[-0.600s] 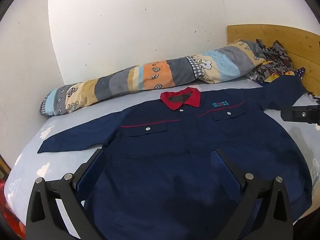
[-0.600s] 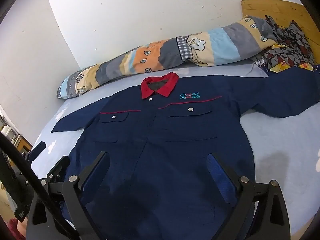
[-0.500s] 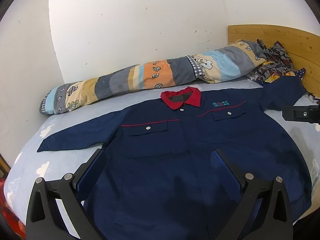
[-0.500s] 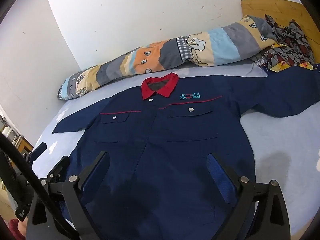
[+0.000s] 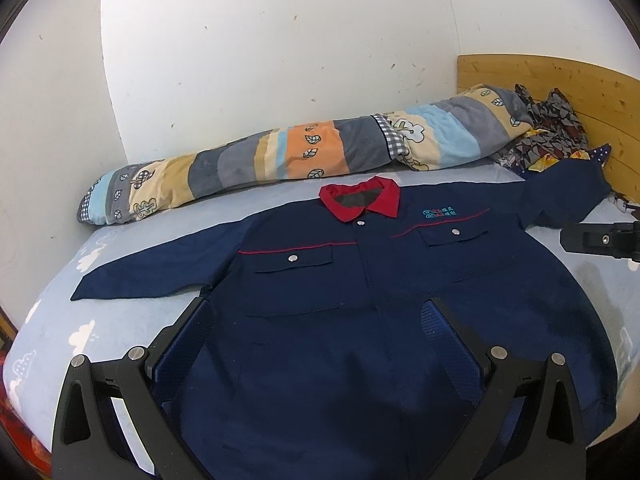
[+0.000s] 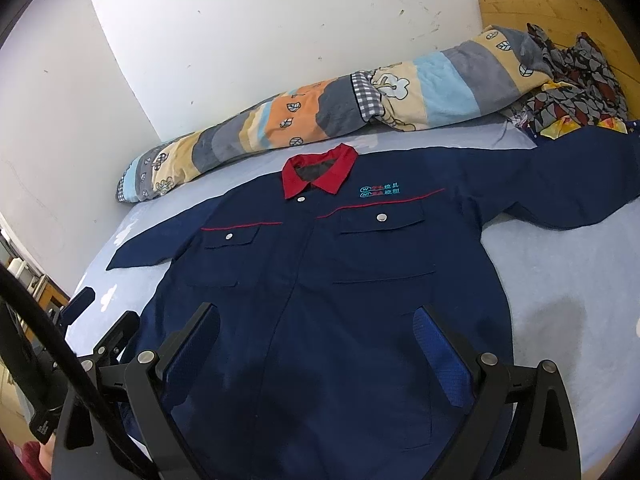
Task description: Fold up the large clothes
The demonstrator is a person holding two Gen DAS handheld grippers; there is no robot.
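Lying flat and face up on the bed [image 5: 56, 320], the navy jacket [image 5: 360, 280] has both sleeves spread out to the sides, red collar [image 5: 362, 198] toward the wall, front buttoned. The left gripper [image 5: 320, 320] hovers over the jacket's lower left part, jaws wide apart, holding nothing. The right gripper [image 6: 320, 328] hovers over the lower middle of the jacket, jaws also wide apart and empty. Contact with the cloth can't be judged from either wrist view. A rolled striped quilt [image 6: 320, 120] lies along the wall behind the collar. A heap of patterned cloth [image 6: 576, 80] sits at the wooden headboard [image 5: 560, 80], touching the end of the jacket's sleeve on that side.
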